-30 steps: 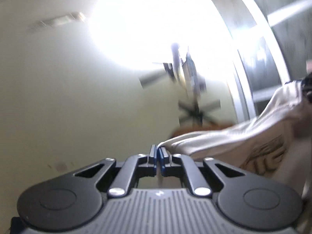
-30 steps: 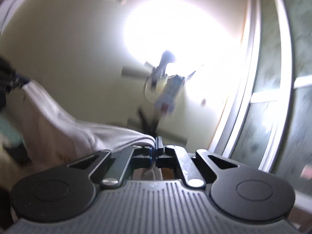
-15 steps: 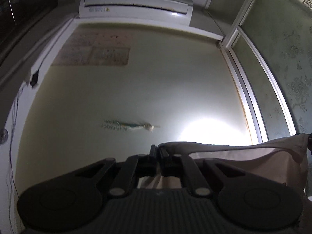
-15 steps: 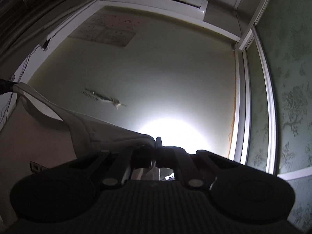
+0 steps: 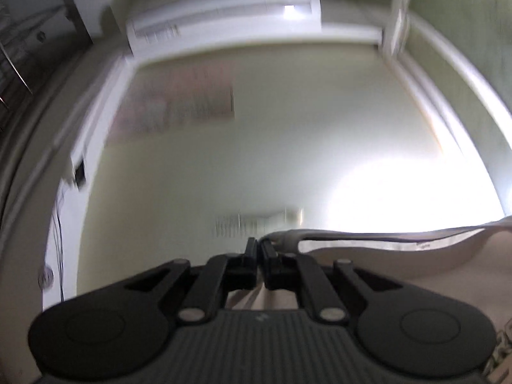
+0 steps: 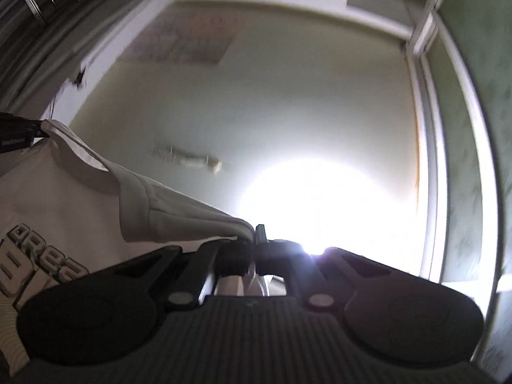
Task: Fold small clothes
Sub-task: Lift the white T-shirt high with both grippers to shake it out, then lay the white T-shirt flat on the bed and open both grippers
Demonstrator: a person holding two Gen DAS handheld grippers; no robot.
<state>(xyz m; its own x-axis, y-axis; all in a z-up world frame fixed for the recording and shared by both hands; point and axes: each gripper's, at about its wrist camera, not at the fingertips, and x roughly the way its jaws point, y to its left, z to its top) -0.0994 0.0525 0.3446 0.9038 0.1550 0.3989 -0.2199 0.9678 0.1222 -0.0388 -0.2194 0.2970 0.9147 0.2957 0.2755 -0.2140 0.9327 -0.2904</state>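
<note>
**Both my claws pinch a pale shirt held up toward the ceiling**

Above me spreads a pale ceiling [image 5: 288,147], blurred, with a white air conditioner [image 5: 224,16] at its far edge; a cream shirt [image 6: 64,198] with printed letters hangs stretched between my claws; my left claw [image 5: 259,249] is pressed together on its edge; my right claw [image 6: 254,236] pinches the opposite edge.
</note>
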